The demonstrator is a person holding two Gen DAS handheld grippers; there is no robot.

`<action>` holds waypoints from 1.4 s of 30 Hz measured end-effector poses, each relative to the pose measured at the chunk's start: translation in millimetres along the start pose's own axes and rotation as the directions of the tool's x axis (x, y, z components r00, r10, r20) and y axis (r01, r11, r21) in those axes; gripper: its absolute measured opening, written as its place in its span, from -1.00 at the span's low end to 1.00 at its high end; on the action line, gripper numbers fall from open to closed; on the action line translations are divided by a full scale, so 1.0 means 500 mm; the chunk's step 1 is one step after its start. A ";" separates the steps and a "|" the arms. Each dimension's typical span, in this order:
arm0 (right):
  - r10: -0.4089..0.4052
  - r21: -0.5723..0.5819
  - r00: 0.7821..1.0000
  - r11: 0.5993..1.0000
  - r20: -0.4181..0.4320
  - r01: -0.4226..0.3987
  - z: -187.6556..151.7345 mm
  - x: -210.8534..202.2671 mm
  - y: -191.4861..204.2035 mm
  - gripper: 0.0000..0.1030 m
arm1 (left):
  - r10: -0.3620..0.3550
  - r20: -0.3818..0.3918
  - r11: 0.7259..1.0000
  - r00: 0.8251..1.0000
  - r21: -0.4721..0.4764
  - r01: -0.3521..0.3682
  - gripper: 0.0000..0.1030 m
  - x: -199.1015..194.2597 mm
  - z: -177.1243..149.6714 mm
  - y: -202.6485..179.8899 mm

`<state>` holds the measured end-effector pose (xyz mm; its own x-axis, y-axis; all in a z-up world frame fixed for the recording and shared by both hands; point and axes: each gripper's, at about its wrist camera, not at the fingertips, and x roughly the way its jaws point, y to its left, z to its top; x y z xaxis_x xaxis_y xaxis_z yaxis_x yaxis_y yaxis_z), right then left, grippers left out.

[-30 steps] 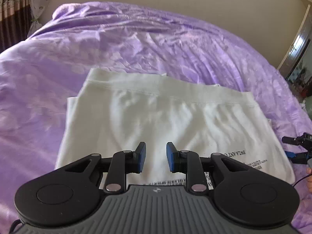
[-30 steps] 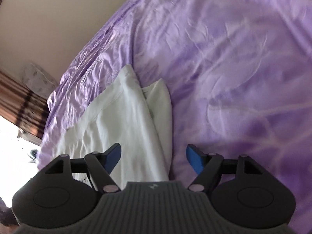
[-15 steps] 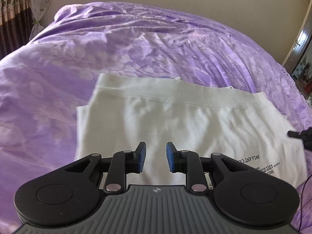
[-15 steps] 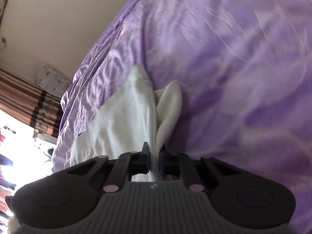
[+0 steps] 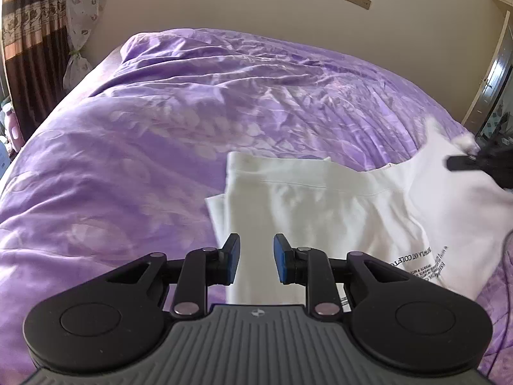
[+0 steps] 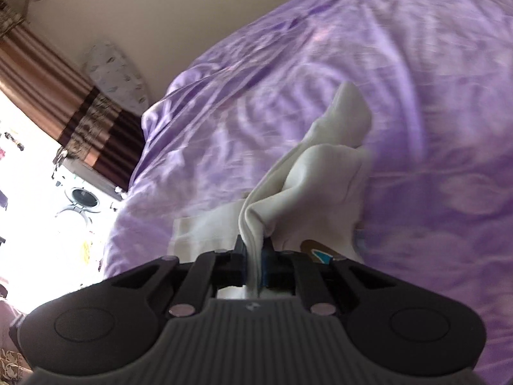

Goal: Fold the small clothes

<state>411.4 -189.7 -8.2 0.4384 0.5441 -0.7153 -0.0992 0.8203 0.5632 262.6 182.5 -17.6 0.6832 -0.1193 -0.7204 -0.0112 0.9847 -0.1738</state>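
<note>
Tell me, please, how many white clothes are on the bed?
1: a white garment lying on the purple bedspread; the right tool is pinching one end and lifting it. Others may lie out of view.

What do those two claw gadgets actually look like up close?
Both look alike. The left gripper has black linkage arms with silver pivot pins, blue pads on its fingers, round black side housings, and a ribbed grey body with a small emblem. The right gripper has the same build. No sleeves show.
</note>
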 end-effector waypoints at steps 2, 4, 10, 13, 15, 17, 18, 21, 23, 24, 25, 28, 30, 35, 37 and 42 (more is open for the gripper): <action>0.014 -0.009 1.000 1.000 -0.009 -0.014 -0.009 0.040 0.054 -0.93 | -0.001 -0.005 1.000 1.000 -0.002 0.001 -0.46 -0.006 0.002 0.024; 0.049 0.004 0.998 0.999 -0.026 -0.049 -0.021 0.086 0.102 -0.93 | 0.003 -0.003 1.000 1.000 -0.002 -0.003 -0.46 -0.012 0.000 0.047; 0.122 0.015 0.986 0.992 -0.109 -0.122 -0.095 0.266 0.235 -0.94 | 0.001 -0.024 1.000 1.000 -0.018 -0.001 -0.46 -0.007 -0.022 0.105; 0.074 0.017 0.982 0.997 -0.172 -0.072 -0.145 0.355 0.253 -0.94 | -0.015 -0.037 1.000 0.999 -0.024 0.014 -0.45 -0.005 -0.039 0.127; 0.056 0.014 0.978 0.998 -0.201 -0.055 -0.168 0.382 0.250 -0.94 | -0.022 -0.046 0.999 0.999 -0.028 0.021 -0.45 0.001 -0.048 0.138; 0.045 -0.001 0.976 0.999 -0.212 -0.046 -0.179 0.397 0.252 -0.93 | -0.030 -0.053 0.999 0.998 -0.044 0.028 -0.45 0.013 -0.052 0.147; 0.035 -0.013 0.976 0.999 -0.216 -0.038 -0.178 0.406 0.257 -0.90 | -0.036 -0.055 0.998 0.998 -0.059 0.033 -0.45 0.016 -0.053 0.150; 0.005 -0.087 0.972 0.996 -0.234 -0.026 -0.185 0.413 0.284 -0.69 | -0.070 -0.051 0.994 0.996 -0.090 0.065 -0.45 0.014 -0.054 0.153; -0.015 -0.156 0.971 0.988 -0.238 -0.023 -0.188 0.397 0.305 -0.53 | -0.084 -0.041 0.993 0.996 -0.083 0.081 -0.45 0.000 -0.054 0.145; -0.017 -0.194 0.971 0.981 -0.240 -0.031 -0.190 0.383 0.321 -0.52 | -0.090 -0.036 0.993 0.995 -0.080 0.087 -0.45 -0.006 -0.053 0.140; -0.013 -0.223 0.972 0.974 -0.237 -0.041 -0.194 0.369 0.335 -0.52 | -0.096 -0.031 0.992 0.995 -0.081 0.093 -0.44 -0.014 -0.052 0.136; 0.004 -0.302 0.978 0.951 -0.209 -0.069 -0.206 0.295 0.366 -0.43 | -0.134 -0.015 0.986 0.991 -0.106 0.132 -0.28 -0.038 -0.047 0.127; -0.004 -0.360 0.986 0.931 -0.164 -0.056 -0.208 0.245 0.373 -0.31 | -0.177 -0.001 0.975 0.984 -0.137 0.176 -0.08 -0.055 -0.045 0.122; -0.032 -0.449 0.997 0.893 -0.069 -0.002 -0.217 0.125 0.326 -0.15 | -0.259 -0.011 0.945 0.966 -0.209 0.251 0.17 -0.068 -0.049 0.107; -0.070 -0.472 0.996 0.881 -0.049 0.038 -0.230 0.088 0.282 -0.13 | -0.277 -0.036 0.934 0.960 -0.244 0.261 0.22 -0.059 -0.059 0.106; -0.149 -0.485 0.988 0.867 -0.036 0.113 -0.289 0.034 0.159 0.10 | -0.287 -0.092 0.907 0.954 -0.345 0.240 0.23 -0.010 -0.095 0.120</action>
<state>281.8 -89.8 -35.7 0.4160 0.4218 -0.8056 -0.4695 0.8583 0.2070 224.0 236.1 -56.3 0.5874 -0.4079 -0.6990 -0.0984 0.8213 -0.5620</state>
